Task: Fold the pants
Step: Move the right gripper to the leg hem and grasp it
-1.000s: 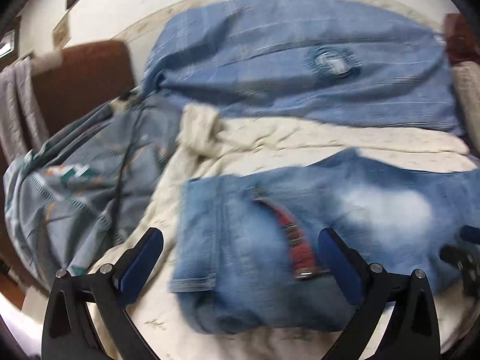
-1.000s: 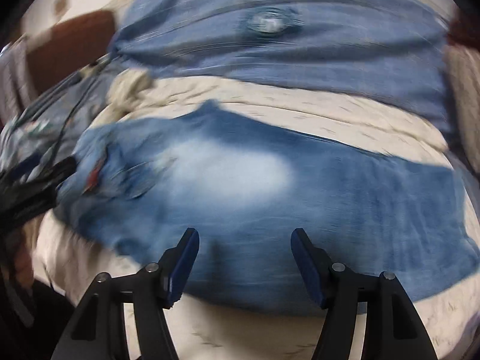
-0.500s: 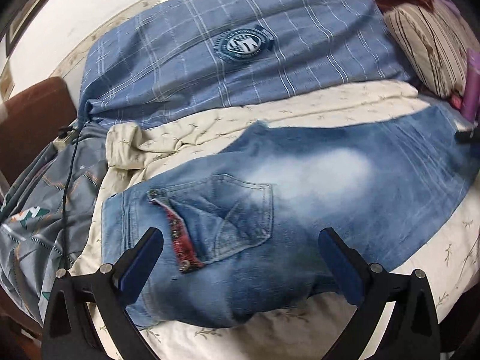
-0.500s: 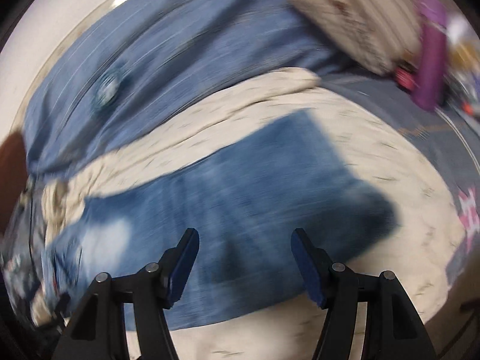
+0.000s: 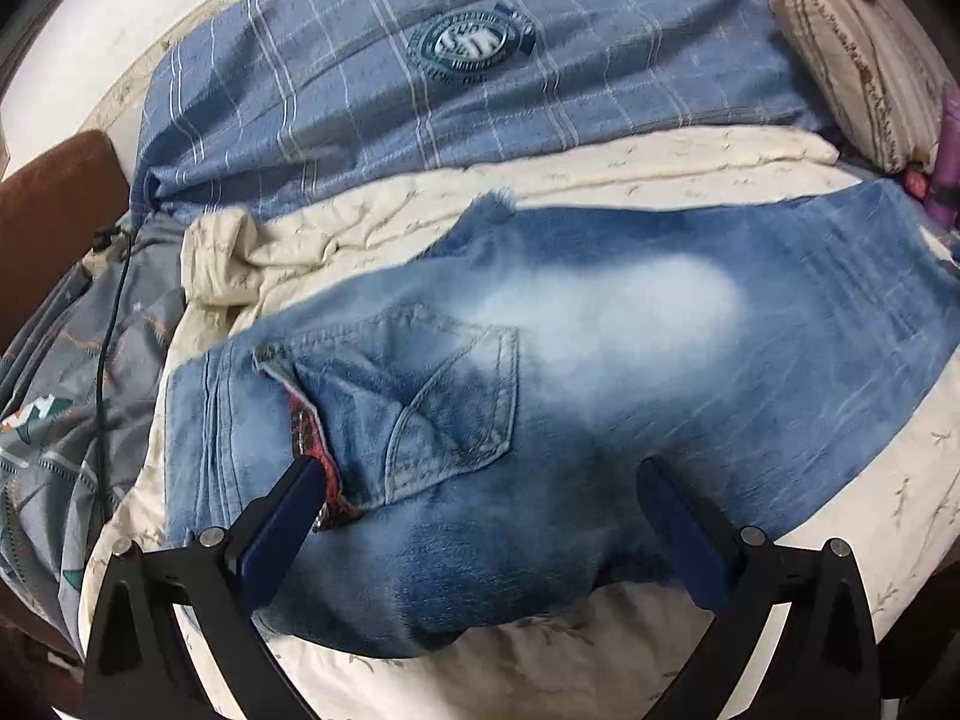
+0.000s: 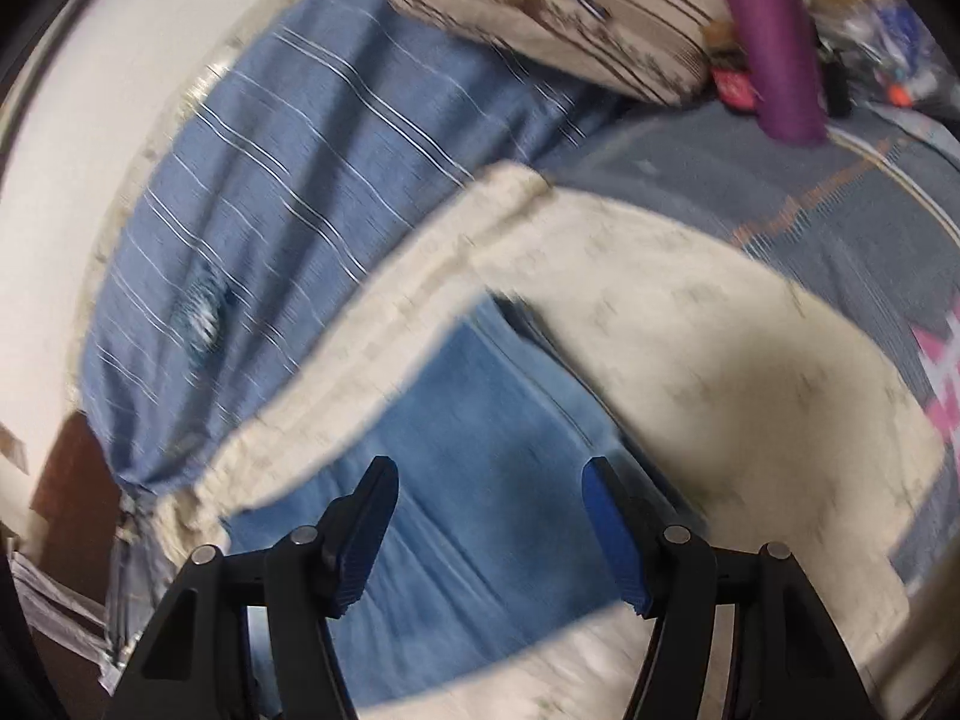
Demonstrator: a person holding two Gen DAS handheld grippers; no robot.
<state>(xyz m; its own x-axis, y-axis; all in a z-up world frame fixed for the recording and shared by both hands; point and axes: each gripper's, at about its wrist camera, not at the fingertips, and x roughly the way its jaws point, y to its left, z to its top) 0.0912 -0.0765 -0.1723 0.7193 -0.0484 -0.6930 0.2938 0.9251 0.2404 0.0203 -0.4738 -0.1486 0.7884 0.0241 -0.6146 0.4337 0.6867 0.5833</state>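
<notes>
Faded blue jeans (image 5: 600,372) lie flat across a cream quilt (image 5: 600,180) on the bed, waist end at the left with a back pocket (image 5: 456,396) facing up. My left gripper (image 5: 480,498) hovers over the waist end, jaws wide open, nothing between them. In the right wrist view the leg end of the jeans (image 6: 480,468) lies under my right gripper (image 6: 486,516), which is open and holds nothing. That view is blurred.
A blue checked blanket (image 5: 468,78) covers the far side of the bed. A striped pillow (image 5: 858,66) and a purple bottle (image 6: 774,42) sit at the far right. A grey patterned sheet (image 5: 66,396) with a black cable hangs at the left beside a brown headboard (image 5: 48,204).
The left gripper has shifted over the jeans' waist and rolled. The right gripper has swept along the jeans from the seat to the leg end, rolling as it went.
</notes>
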